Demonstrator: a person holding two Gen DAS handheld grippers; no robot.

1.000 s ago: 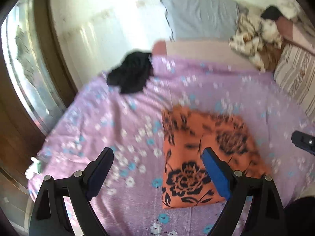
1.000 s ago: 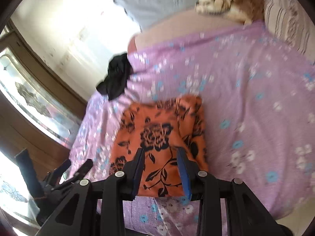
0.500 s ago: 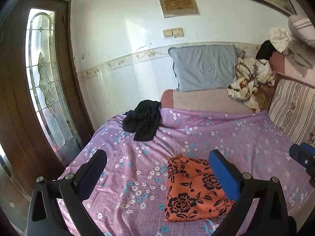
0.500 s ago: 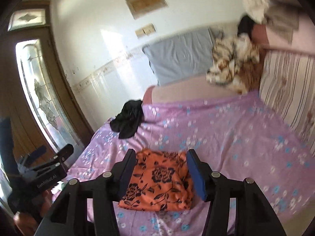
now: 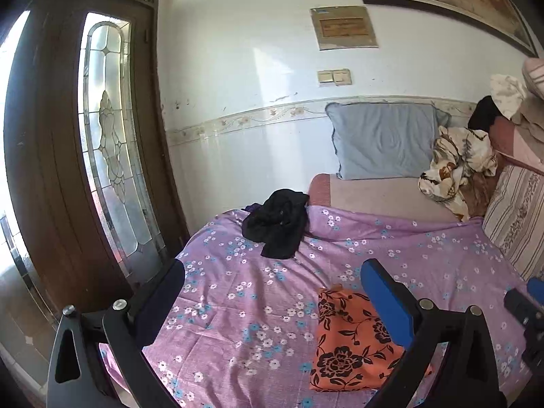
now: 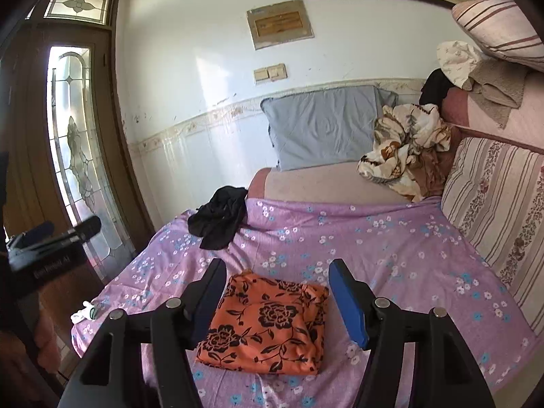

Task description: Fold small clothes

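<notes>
An orange garment with black flowers (image 5: 350,343) lies folded flat on the purple flowered bedsheet (image 5: 238,306) near its front edge; it also shows in the right wrist view (image 6: 268,326). A crumpled black garment (image 5: 278,221) lies at the sheet's far left corner, also seen in the right wrist view (image 6: 219,216). My left gripper (image 5: 272,278) is open and empty, held above the bed to the left of the orange garment. My right gripper (image 6: 277,272) is open and empty, above and behind the orange garment.
A grey pillow (image 6: 323,125) leans on the wall at the back. A crumpled patterned blanket (image 6: 404,146) and striped cushions (image 6: 493,197) lie at the right. A wooden door with leaded glass (image 5: 102,153) stands left of the bed.
Both grippers have pulled up and back from the orange garment, which now lies folded further off. The right gripper has opened wider.
</notes>
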